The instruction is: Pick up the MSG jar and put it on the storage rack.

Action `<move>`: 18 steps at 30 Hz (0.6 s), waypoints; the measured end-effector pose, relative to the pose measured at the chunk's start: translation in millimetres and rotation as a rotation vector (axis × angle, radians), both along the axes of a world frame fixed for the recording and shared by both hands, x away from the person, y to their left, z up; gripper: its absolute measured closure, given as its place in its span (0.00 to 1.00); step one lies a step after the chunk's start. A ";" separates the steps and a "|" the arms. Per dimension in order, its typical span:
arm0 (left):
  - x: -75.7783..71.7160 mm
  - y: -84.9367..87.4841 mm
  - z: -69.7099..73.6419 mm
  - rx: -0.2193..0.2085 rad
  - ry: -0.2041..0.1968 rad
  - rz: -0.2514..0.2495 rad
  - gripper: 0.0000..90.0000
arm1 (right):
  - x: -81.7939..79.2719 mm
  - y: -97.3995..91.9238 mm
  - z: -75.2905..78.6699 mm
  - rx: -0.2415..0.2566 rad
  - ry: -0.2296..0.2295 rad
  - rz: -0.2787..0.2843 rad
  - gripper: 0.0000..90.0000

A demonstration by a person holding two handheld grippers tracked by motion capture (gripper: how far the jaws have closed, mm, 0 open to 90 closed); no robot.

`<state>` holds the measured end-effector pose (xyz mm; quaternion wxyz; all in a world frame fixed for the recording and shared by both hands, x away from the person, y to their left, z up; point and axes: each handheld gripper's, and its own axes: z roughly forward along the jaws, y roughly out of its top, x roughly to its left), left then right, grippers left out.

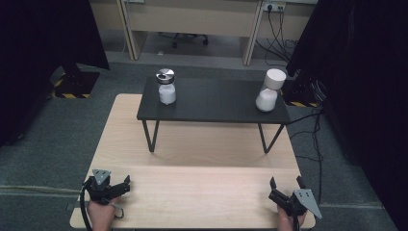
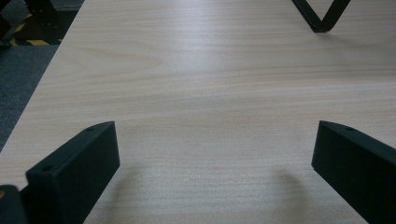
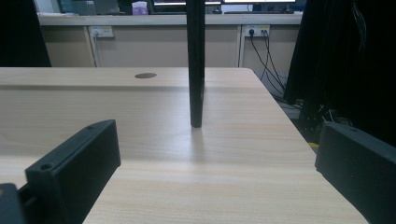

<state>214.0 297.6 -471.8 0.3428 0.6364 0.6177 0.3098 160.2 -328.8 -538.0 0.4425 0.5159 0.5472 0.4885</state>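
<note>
From the high view I see a light wooden table (image 1: 192, 192) with a low black shelf (image 1: 211, 101) standing on its far half, the shelf's long axis running left to right across the table. On the shelf's left end stands a white bottle with a metal cap (image 1: 166, 86), upright. On the right end a white hourglass-shaped container (image 1: 268, 90) stands tilted, its flat round top leaning toward the right. The two are well apart. At the near edge, my left gripper (image 1: 118, 186) rests at the left corner, held by a hand (image 1: 102, 214), jaws spread and pointing right and slightly away. My right gripper (image 1: 286, 183) sits at the right corner, jaws spread, pointing away toward the shelf.

In the left gripper view I get the two black jaws wide apart over bare wood grain, nothing between them. The V-shaped foot of a shelf leg (image 2: 321, 16) shows at top right, and grey carpet (image 2: 18, 88) at the left past the table edge.

The right gripper view looks low and level across the table: jaws spread, empty, with a black shelf leg (image 3: 196, 65) standing straight up ahead between them. It adds what the overhead does not: a round hole in the table top (image 3: 145, 75), and wall sockets with cables (image 3: 259, 35) behind.
</note>
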 end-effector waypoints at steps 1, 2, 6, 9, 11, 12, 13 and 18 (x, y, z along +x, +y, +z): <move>0.0 0.1 0.0 0.000 0.000 0.000 0.00 | -0.1 0.0 0.0 0.000 0.000 0.000 0.00; 0.0 0.1 0.0 0.000 0.000 0.000 0.00 | -0.1 0.0 0.0 0.000 0.000 0.000 0.00; -0.2 0.1 -0.1 0.000 -0.001 -0.001 0.00 | -0.2 0.3 0.1 0.000 0.001 -0.001 0.00; -0.5 0.4 -0.2 -0.002 -0.002 0.000 0.00 | -0.1 0.6 0.4 -0.001 0.003 -0.002 0.00; -0.7 0.4 -0.4 -0.002 -0.004 0.000 0.00 | 0.1 0.8 0.6 -0.004 0.004 -0.001 0.00; -0.8 0.4 -0.3 -0.002 -0.004 0.001 0.00 | 0.3 0.8 0.7 -0.006 0.005 0.000 0.00; -1.0 0.5 -0.4 -0.003 -0.005 0.001 0.00 | 0.3 0.8 0.9 -0.006 0.006 0.000 0.00; -1.5 1.1 -0.6 -0.007 -0.007 0.001 0.00 | 0.6 1.1 1.5 -0.012 0.010 0.002 0.00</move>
